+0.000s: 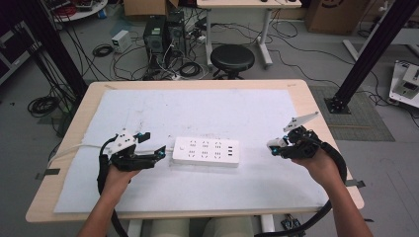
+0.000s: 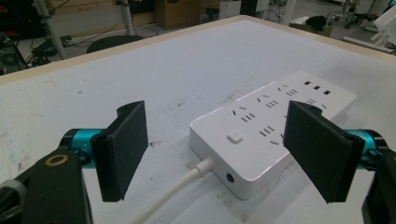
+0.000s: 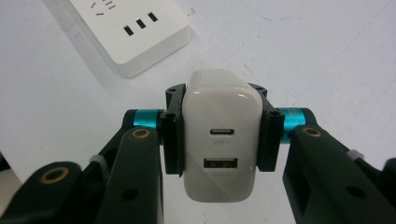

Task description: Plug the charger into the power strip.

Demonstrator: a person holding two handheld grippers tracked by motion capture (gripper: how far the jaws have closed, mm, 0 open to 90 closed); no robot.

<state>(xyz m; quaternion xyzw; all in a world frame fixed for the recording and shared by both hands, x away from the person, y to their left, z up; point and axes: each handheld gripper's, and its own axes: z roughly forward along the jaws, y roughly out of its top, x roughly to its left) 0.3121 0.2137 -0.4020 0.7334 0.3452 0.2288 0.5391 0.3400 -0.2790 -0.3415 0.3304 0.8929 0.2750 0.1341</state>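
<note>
High view puts the white power strip (image 1: 206, 151) at the middle of the worktop (image 1: 64, 163), and everything else reads from it. The left hand-held gripper (image 1: 154, 148) sits just off the strip's cable end with its jaws spread wide and nothing between them. The right hand-held gripper (image 1: 274, 147) hangs well apart from the strip's opposite end, the one with the USB ports, and is clamped on a white USB charger (image 3: 219, 135).

Judging from this, the work is plugging the charger into the strip while the left side steadies it. Several things could go wrong. The strip lies free on the white mat (image 1: 197, 108), so a push from the charger could slide it if the left jaws have not closed on it first. The charger's prongs face away from the camera, so a tilted approach could miss the socket slots. A grip on smooth plastic sides could also slip under insertion force.

Left gripper view shows what the overhead cannot: the strip's switch button (image 2: 235, 137), its white cable (image 2: 180, 186) entering the end wall, and the jaws flanking that end without touching. Right gripper view alone reveals the charger's two ports and how squarely the pads (image 3: 171, 135) pinch its sides.
</note>
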